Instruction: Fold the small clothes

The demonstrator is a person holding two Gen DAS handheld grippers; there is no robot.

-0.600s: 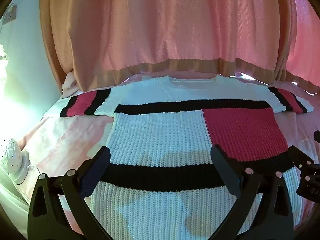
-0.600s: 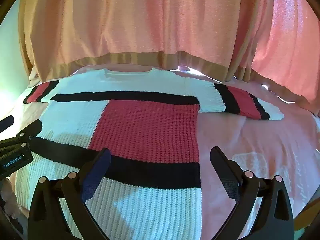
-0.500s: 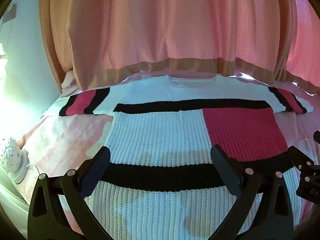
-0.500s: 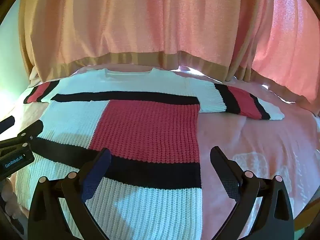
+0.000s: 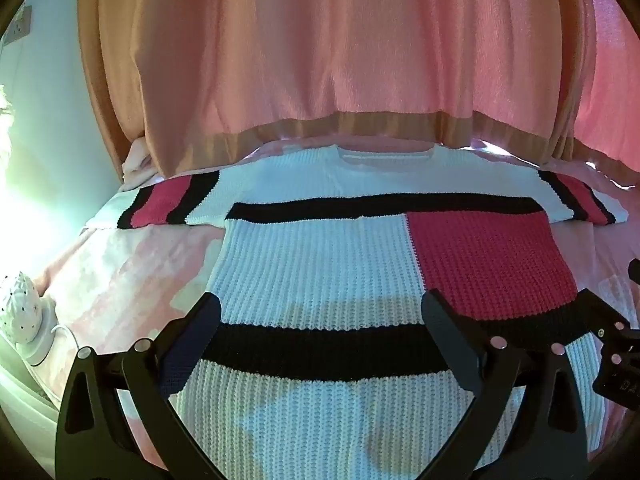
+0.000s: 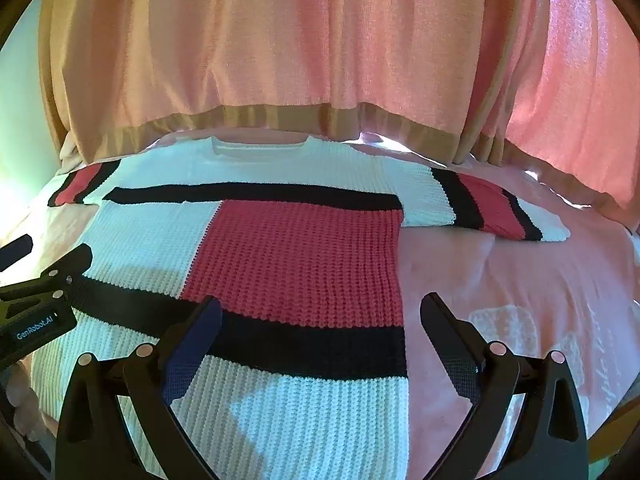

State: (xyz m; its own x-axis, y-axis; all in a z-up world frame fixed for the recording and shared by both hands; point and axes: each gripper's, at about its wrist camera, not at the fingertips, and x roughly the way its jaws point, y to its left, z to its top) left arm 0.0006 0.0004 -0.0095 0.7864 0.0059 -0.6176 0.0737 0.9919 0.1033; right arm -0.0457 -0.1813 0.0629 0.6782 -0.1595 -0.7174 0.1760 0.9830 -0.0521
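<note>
Off to the far left of the left tongs point(image 5: 320, 320), a white dotted object point(image 5: 20, 312) sits at the edge of the bed point(image 5: 132, 276), which is covered in a pink sheet. Ahead of those tongs and a little to their left, the sweater's left sleeve point(image 5: 168, 202) stretches sideways, banded black, red and black. The left tongs stand wide and hold nothing; they hover over the lower black stripe, with white knit between and beyond their tips.

The knitted sweater point(image 5: 320, 264) lies flat and face up on the bed, hem nearest both tongs and neckline point(image 5: 384, 156) farthest, just below the hem of the pink curtain point(image 5: 340, 60). Its long axis runs straight away from the tongs; the sleeves lie across that line.

The right tongs point(image 6: 320, 320) are also spread wide and empty, hovering above the sweater's right side edge: their left tip is over the black stripe, their right tip over bare sheet. The red panel point(image 6: 304, 264) lies directly ahead of them. Further ahead and to their right, the right sleeve point(image 6: 480, 204) reaches outward across the bed.

Judging by this layout, no fold is made yet. Each sleeve lies forward and outward of the tongs on its own side, so the left tongs are nearer the left sleeve and the right tongs nearer the right sleeve and side seam.
</note>
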